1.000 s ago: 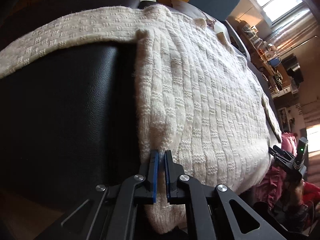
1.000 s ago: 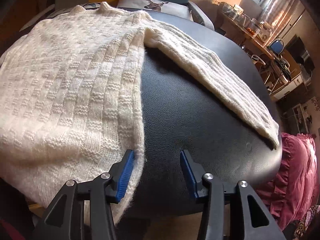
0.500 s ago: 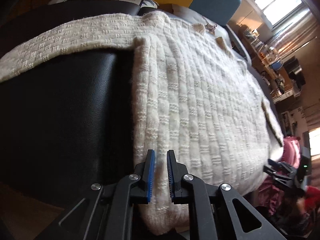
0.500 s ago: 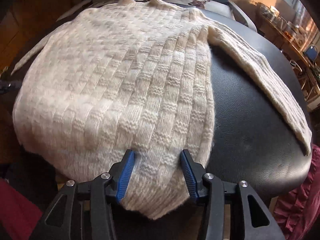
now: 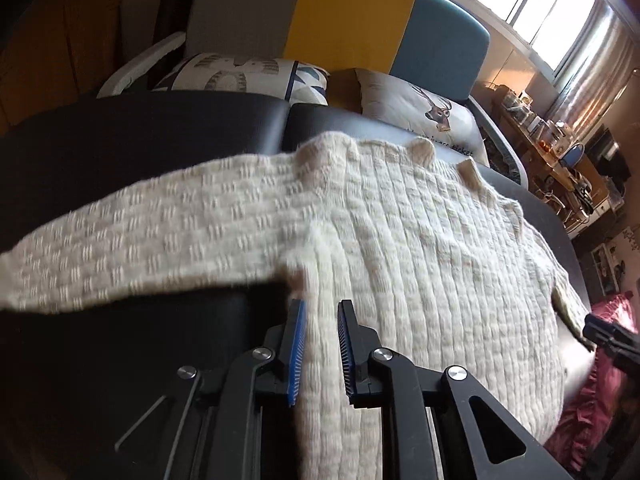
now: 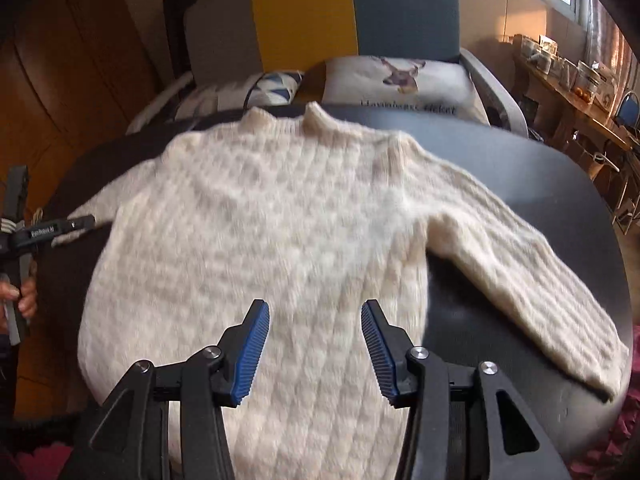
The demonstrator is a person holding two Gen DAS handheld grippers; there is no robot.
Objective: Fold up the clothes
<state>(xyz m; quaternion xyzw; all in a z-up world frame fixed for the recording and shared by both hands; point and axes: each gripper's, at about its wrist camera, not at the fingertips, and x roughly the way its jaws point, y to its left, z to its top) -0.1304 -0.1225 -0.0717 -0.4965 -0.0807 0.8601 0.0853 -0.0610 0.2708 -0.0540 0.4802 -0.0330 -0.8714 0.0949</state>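
Sweater spread flat, neither tool gripping yet

Your left gripper (image 5: 320, 350), jaws narrow, and right gripper (image 6: 314, 350), jaws wide, hover empty over the sweater (image 6: 260, 232) hem; on the slick black table (image 6: 520, 184), thick knit may slide or bunch.

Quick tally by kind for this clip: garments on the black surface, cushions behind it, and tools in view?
Sweater: 1, cream knit, spread flat on the black surface
Cushions: 2, a patterned one and a deer-print one
Tools: 2, left tool and right tool
Total: 5

A home living room: cushioned sofa (image 6: 352, 12), cluttered sideboard (image 6: 568, 88).
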